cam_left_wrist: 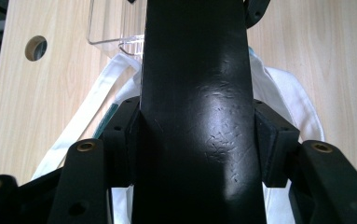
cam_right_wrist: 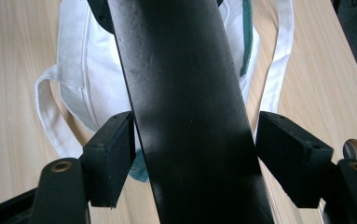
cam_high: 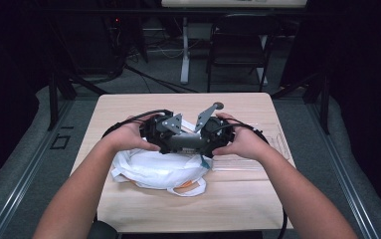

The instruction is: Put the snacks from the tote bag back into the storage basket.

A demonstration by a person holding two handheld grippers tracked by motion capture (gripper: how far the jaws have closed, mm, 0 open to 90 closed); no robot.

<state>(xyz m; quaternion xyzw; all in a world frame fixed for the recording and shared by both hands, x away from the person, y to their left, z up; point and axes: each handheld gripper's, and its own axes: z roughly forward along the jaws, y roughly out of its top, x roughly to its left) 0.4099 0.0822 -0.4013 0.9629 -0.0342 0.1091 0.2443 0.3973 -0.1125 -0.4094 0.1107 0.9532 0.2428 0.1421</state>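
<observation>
A black bar (cam_left_wrist: pixel 195 112) is clamped by the left hand-held gripper (cam_high: pixel 160 133) above the white bag (cam_high: pixel 153 169) on the surface (cam_high: pixel 128 107), while the right hand-held gripper (cam_high: pixel 213 134) jaws stand apart around it.

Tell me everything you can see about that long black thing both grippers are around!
The long black bar is flat, smooth and slightly glossy, with small scuffs; it looks like plastic. It spans between the left gripper and the right gripper, above the white cloth bag. The left gripper's pads press both its edges. In the right gripper view one pad touches it and the other stands apart.
</observation>
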